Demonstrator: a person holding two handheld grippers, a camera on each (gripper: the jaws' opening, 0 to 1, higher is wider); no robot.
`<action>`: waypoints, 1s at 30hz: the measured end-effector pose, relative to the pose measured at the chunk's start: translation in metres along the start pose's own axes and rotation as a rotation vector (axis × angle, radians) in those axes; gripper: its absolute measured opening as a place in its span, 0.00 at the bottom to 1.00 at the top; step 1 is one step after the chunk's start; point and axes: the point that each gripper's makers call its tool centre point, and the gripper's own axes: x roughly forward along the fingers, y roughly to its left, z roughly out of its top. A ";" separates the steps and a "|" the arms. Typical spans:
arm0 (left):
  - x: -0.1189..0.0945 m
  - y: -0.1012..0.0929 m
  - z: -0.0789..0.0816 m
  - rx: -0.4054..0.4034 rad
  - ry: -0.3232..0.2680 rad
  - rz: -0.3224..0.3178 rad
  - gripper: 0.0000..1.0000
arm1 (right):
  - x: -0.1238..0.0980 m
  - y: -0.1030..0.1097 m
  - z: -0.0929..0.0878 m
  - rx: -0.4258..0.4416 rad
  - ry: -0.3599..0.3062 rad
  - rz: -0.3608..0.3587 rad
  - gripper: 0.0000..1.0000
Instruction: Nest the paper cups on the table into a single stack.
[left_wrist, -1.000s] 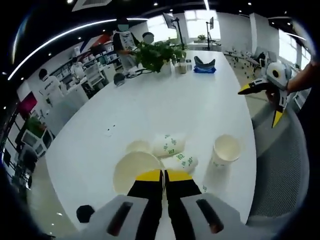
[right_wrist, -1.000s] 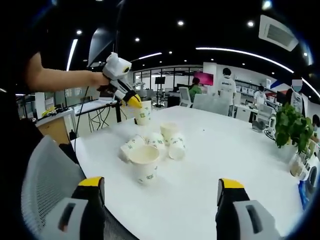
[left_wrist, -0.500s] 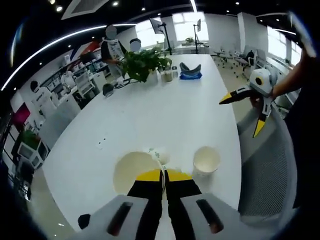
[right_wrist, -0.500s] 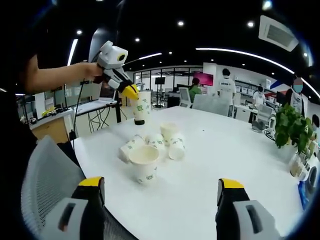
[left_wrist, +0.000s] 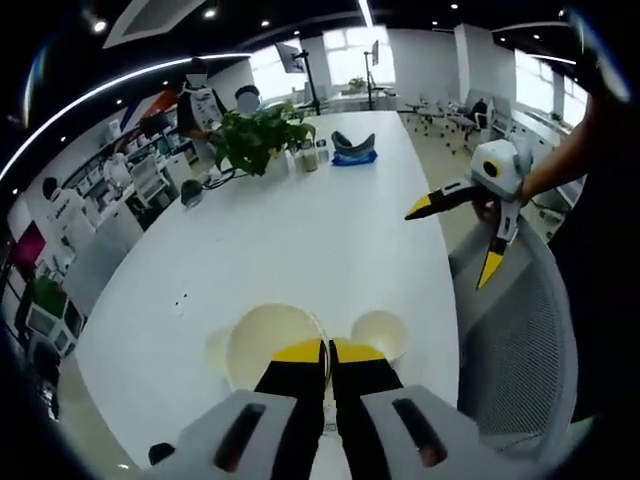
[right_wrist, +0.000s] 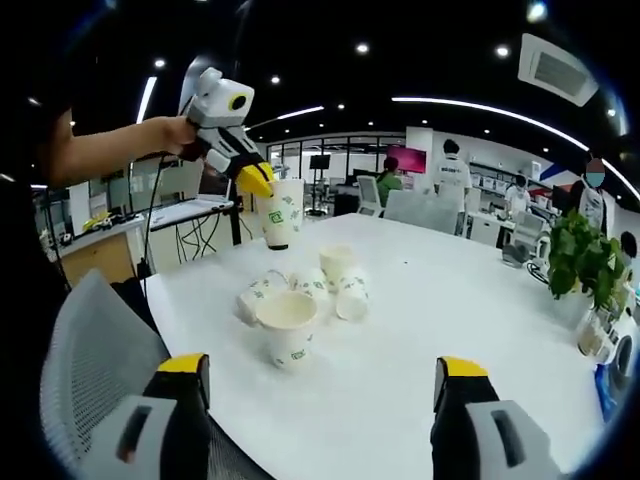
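Paper cup (right_wrist: 279, 212) hangs in the air, pinched at its rim by the left gripper (right_wrist: 255, 181), above the cups on the table (right_wrist: 420, 340). Below it an upright cup (right_wrist: 288, 328) stands before several toppled cups (right_wrist: 325, 280). The right gripper (right_wrist: 325, 385) waits spread wide, holding nothing.

Long white oval tabletop (right_wrist: 430, 300) carries upright white paper cup (right_wrist: 287, 327) near chair-side edge; cluster of tipped green-printed paper cups (right_wrist: 320, 285) just behind it. Potted green plant (left_wrist: 255, 140), blue-black object (left_wrist: 354, 150) toward far end.
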 end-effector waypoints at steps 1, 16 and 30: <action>0.000 -0.004 0.003 0.004 -0.002 -0.007 0.00 | 0.000 0.000 0.000 0.002 -0.001 0.001 0.94; 0.010 -0.037 0.018 0.054 -0.012 -0.080 0.00 | 0.000 0.001 0.000 -0.006 0.000 -0.003 0.94; 0.033 -0.057 0.010 0.081 0.003 -0.117 0.00 | 0.000 0.001 -0.001 -0.008 0.008 -0.001 0.93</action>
